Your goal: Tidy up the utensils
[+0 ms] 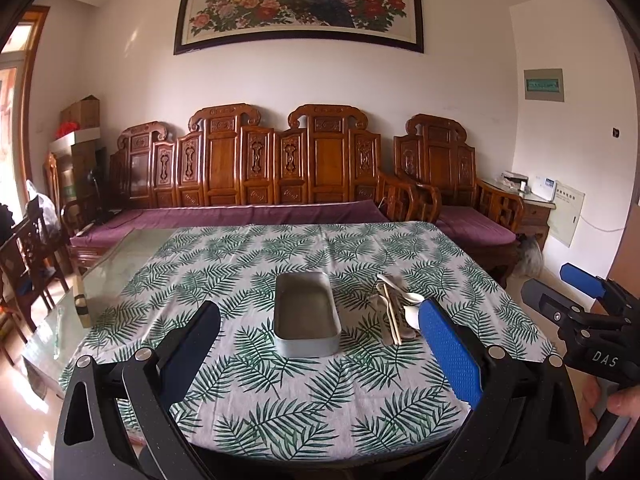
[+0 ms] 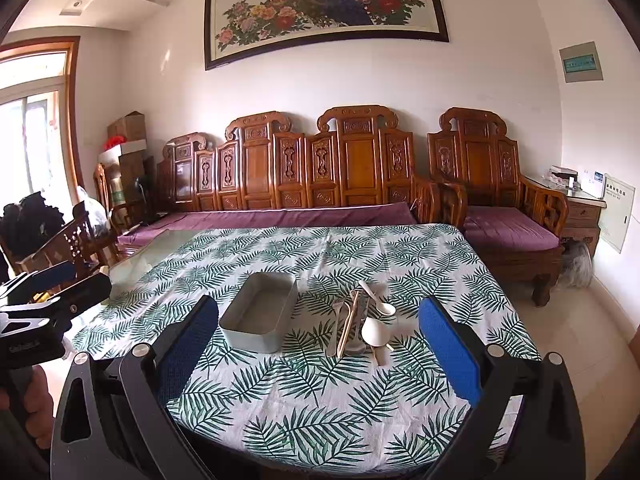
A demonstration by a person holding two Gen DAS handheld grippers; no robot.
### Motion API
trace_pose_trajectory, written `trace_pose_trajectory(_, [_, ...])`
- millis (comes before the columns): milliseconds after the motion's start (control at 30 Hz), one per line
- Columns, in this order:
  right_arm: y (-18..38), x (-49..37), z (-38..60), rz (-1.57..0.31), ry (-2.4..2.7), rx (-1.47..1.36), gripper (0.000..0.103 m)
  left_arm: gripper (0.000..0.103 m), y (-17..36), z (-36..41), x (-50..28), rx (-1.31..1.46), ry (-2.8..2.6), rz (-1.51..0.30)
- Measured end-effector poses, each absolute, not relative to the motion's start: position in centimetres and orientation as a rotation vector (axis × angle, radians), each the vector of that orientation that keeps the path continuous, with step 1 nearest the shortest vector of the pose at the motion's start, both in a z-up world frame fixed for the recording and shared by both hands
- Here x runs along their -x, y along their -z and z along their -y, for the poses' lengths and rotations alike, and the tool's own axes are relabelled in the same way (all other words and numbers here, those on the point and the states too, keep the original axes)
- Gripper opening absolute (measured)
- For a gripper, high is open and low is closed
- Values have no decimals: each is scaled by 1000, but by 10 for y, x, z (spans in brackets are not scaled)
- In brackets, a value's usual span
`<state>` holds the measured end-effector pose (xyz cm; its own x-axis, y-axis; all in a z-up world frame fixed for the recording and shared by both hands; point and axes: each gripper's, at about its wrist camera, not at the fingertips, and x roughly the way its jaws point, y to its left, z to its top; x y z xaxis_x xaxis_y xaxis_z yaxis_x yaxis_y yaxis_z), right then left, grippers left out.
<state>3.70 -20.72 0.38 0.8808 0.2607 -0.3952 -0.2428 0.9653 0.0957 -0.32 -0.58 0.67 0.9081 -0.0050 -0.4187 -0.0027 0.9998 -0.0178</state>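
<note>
Right gripper (image 1: 580,304), jaws apart, reads "DAS".

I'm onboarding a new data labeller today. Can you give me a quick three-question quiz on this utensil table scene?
1. True or false: the metal tray already holds utensils.
2. The pile of utensils lies on which side of the tray, seen from the right wrist camera? A) left B) right C) inside it
3. Fill in: the jaws of the left gripper and the right gripper both stand ____.

Key:
1. False; the tray is empty.
2. B
3. open, holding nothing, above the leaf-print tablecloth.
</note>
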Motion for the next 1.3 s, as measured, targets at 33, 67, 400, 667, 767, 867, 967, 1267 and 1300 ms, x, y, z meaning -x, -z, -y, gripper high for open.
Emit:
trace_pose_trajectory(33, [-4,-37,207,-417,-264,-45,101,96,-7,6,3,17,2,-431])
trace_pose_trajectory(67, [-4,-37,207,-414,-264,-44,101,96,-8,7,4,16,2,-430])
trace_pose_trajectory(400, [-8,-33,209,-403,-267,-44,101,96,-11,8,8,11,8,-416])
trace_pose_trajectory(667, [-6,-33,210,-405,-266,-47,101,96,-11,9,9,10,10,-415])
trace_pose_trajectory(767, [-6,-33,210,-405,-266,-47,101,96,-11,9,9,9,11,-416])
trace_pose_trajectory(867, [-7,-33,210,-405,-266,-46,101,96,-11,10,9,9,11,-417])
trace_pose_trajectory(967, [-7,-33,210,-404,-266,-47,101,96,-11,10,9,9,11,-417])
trace_pose_trajectory(1267, [-8,-33,211,-405,-266,-46,101,96,-10,11,9,7,10,-417])
trace_pose_trajectory(1300, [-8,-33,211,-404,-266,-47,101,96,-11,11,9,6,10,-416])
